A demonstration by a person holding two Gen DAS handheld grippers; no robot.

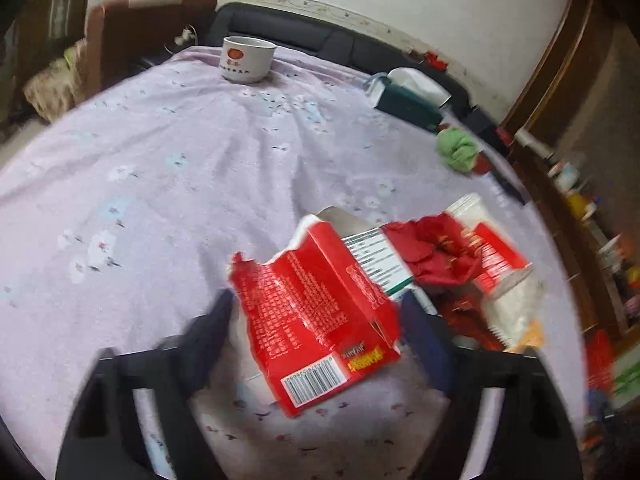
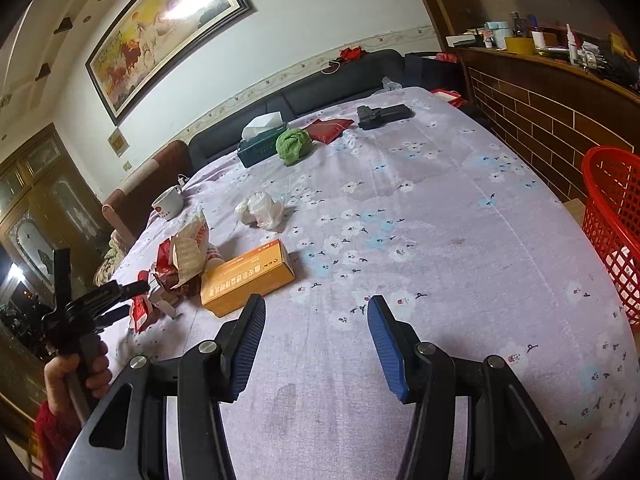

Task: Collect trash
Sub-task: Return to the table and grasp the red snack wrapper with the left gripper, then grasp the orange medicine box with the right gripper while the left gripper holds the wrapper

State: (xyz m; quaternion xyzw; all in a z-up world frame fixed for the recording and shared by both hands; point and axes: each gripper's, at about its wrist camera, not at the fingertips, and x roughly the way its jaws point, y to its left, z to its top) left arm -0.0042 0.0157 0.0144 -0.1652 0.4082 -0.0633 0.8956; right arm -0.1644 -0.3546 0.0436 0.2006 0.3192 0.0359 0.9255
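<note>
While the torn red carton (image 1: 320,312) lies flattened on the lilac flowered tablecloth (image 1: 160,184), the left gripper (image 1: 316,312) straddles it, one finger on each side, so the jaws are placed to close across its width; blur hides whether the pads touch the card yet, and it does not look lifted. Its upper edge is ragged and white where it was ripped, a barcode shows at the near end, and small white print covers the red panel. Just beyond it sits a heap of other litter: a crumpled red wrapper (image 1: 432,252) and a red-and-white cup (image 1: 492,240). From the right wrist view an orange box (image 2: 248,280) rests beside that heap, with a crumpled white bag (image 2: 260,208) further off. The right gripper (image 2: 316,344) hangs over bare cloth with its jaws apart and nothing between them, probably waiting its turn, and a red mesh basket (image 2: 612,224) stands at the table's right edge, likely the bin.
</note>
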